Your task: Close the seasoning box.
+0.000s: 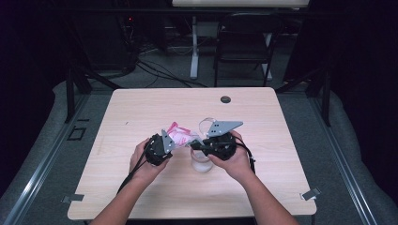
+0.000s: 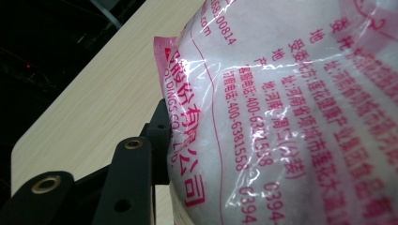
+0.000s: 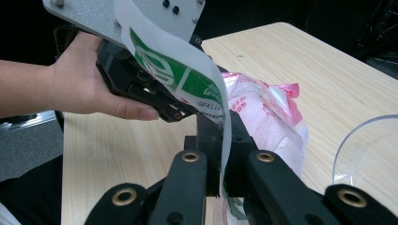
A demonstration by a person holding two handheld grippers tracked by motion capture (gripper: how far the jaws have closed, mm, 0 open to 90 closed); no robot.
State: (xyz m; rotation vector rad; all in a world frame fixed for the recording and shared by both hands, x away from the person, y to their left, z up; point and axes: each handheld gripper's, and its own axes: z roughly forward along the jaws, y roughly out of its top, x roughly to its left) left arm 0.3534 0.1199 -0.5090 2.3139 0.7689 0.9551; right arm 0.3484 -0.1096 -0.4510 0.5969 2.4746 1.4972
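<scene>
- The left tongs (image 1: 170, 143) pinch a clear plastic bag with pink print and white powder inside (image 2: 291, 108), held up just above the pale wooden desk (image 1: 141, 108) near its middle.
- The right tongs (image 3: 221, 173) stand pressed together on a thin white strip with green print (image 3: 187, 77), which curls up from between the jaws; whether it is the bag's own torn top or a separate label I cannot tell.
- The step in hand looks like tearing or peeling the bag open, so the contents can go into the clear round glass bowl (image 1: 202, 161) that sits on the desk just under the right tongs.
- To do it well, I judge: keep the left grip firm on the bag's body and low, pull the strip away steadily along the seam and not sideways, and hold the mouth over the bowl so any spill of powder lands inside.
- A jerk could split the film unevenly and scatter powder over the desk.
- The desk is light wood grain, with a small dark round cap (image 1: 225, 99) near its far edge.
- Beyond it the room is dim: a black folding chair (image 1: 244, 42), a white table leg (image 1: 194, 47) and loose cables on the grey floor (image 1: 155, 70).
</scene>
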